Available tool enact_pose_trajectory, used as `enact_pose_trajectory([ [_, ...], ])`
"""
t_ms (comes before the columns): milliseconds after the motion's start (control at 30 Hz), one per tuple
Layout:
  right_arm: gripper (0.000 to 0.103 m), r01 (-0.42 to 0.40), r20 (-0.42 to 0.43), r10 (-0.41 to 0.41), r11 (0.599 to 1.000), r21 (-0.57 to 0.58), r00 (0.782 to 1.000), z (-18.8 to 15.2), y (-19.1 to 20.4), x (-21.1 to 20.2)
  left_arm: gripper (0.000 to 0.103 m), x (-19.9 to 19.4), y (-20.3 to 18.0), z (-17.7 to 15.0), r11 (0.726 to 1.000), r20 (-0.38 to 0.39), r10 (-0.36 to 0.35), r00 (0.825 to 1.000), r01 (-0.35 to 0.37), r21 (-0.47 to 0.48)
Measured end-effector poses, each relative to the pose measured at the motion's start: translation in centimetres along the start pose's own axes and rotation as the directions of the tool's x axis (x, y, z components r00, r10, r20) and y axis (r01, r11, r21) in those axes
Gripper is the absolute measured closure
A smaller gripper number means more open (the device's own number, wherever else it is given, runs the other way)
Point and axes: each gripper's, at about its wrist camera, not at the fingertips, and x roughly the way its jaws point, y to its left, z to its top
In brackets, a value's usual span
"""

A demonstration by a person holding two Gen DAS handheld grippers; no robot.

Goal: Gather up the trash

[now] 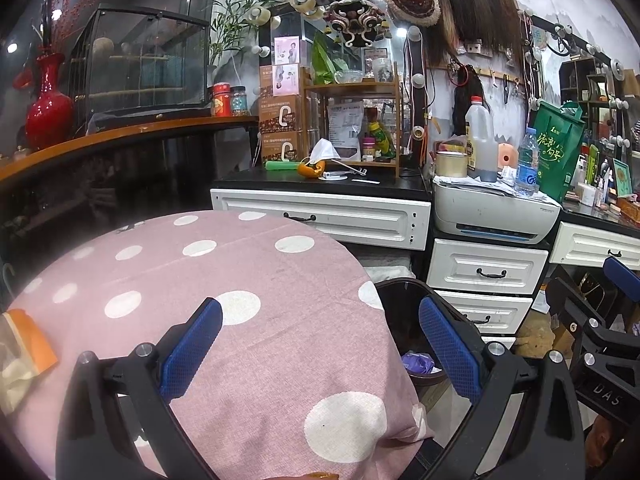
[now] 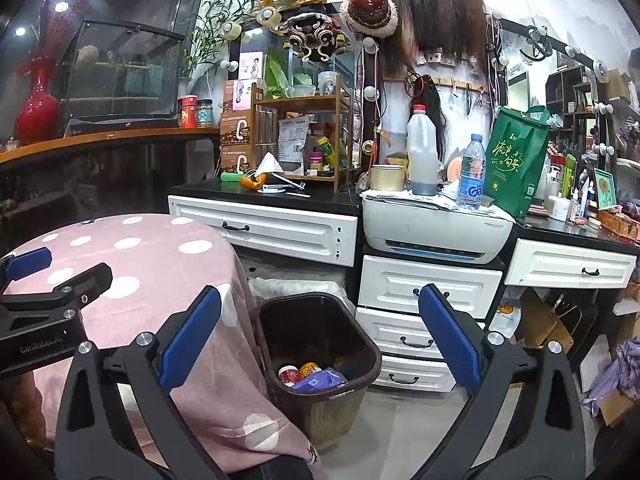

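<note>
Blue-padded fingers (image 1: 192, 350) of the left gripper (image 1: 320, 344) are standing spread wide with nothing between them, hovering over the pink polka-dot tablecloth (image 1: 248, 272); the fingers (image 2: 450, 336) of the right gripper (image 2: 320, 334) are likewise standing released and empty, poised above the floor beside the table. The dark brown trash bin (image 2: 320, 360) is sitting on the floor just beside the hanging edge of the cloth, in front of the white drawers (image 2: 428, 284). Inside the bin, a crumpled blue-purple wrapper (image 2: 318, 380) and two small round containers (image 2: 289, 374) are lying at the bottom. In the left wrist view, an orange-edged clear packet (image 1: 24, 344) is resting on the cloth at the far left edge. Further back, on the black countertop (image 1: 320, 184), orange peel (image 1: 310, 169) is lying touching a white face mask (image 1: 325, 150). A white printer (image 2: 436, 224) is carrying a water bottle (image 2: 472, 172) and a large plastic jug (image 2: 421, 152), with a green bag (image 2: 516, 160) just beside them
</note>
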Motion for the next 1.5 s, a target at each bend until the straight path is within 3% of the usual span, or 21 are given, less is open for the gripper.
enact_pose_trajectory([
  [1500,0.006,-0.011,-0.010,0.011,1.000,-0.008,1.000,-0.1,-0.1,0.3,0.006,-0.3,-1.2,-0.6,1.000,-0.004,-0.011,1.000,0.011,0.008],
])
